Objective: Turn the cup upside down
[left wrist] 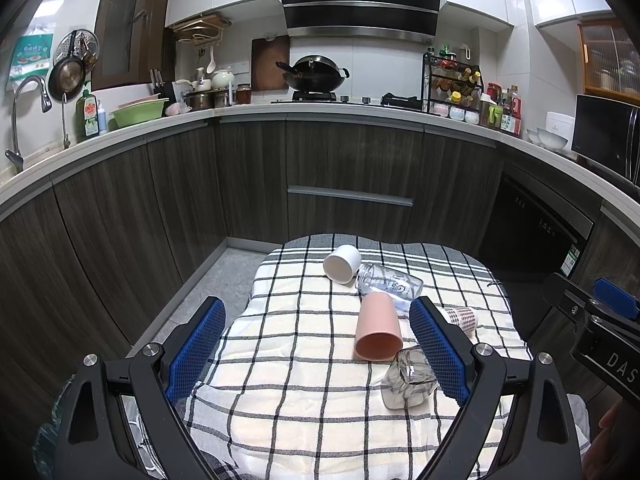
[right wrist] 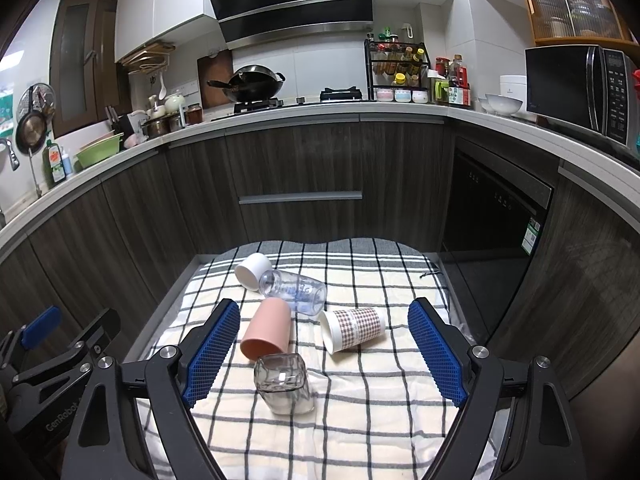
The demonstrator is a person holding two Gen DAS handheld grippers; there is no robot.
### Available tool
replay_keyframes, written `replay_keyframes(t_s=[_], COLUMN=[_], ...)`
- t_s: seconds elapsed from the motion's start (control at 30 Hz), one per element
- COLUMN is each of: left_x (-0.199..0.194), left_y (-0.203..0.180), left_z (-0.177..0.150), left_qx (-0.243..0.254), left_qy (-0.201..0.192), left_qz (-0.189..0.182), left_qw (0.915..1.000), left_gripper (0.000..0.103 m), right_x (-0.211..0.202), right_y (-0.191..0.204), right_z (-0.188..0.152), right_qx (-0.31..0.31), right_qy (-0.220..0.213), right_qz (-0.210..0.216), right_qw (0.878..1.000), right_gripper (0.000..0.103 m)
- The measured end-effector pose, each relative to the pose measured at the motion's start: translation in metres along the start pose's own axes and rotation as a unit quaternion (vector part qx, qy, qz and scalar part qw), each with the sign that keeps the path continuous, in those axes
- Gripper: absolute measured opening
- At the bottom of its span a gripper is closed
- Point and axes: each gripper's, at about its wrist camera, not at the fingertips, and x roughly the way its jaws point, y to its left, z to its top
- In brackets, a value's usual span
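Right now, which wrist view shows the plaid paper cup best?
The right wrist view: the plaid paper cup lies on its side, fully visible, between the open fingers. In the left wrist view, the cup is half hidden behind the left gripper's right finger.

Left gripper: jaws spread wide, blue pads facing each other, nothing between them, held level and pointing forward. Right gripper: same wide spread, blue pads bare, gripping nothing. The two sit side by side, each showing at the edge of the other's view.
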Motion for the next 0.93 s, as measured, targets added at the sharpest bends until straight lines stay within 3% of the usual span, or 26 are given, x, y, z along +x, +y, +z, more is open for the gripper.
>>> replay_keyframes(t_s=[0.43, 0.93], left_x=[-0.0048, -0.0036], left_y=[-0.0012, -0.0009], left_z=[-0.0036, -0.002], left_qx=[-0.001, -0.006], left_qy=[-0.008, 0.01], left_qz=[0.005, 0.005], left_qw=[1.0, 0.9999], left_gripper=[0.094, 0.095], right_x=[-0.0017, -0.0067], right_y=[-0.0009, -0.0018], right_z=[0.001, 0.0049], right_qx=[0.001, 0.0], right_qy=[-0.002, -0.001], right_qz=[0.0, -0.002], right_qw=[1.0, 1.0], right_gripper=[0.086, 0.086])
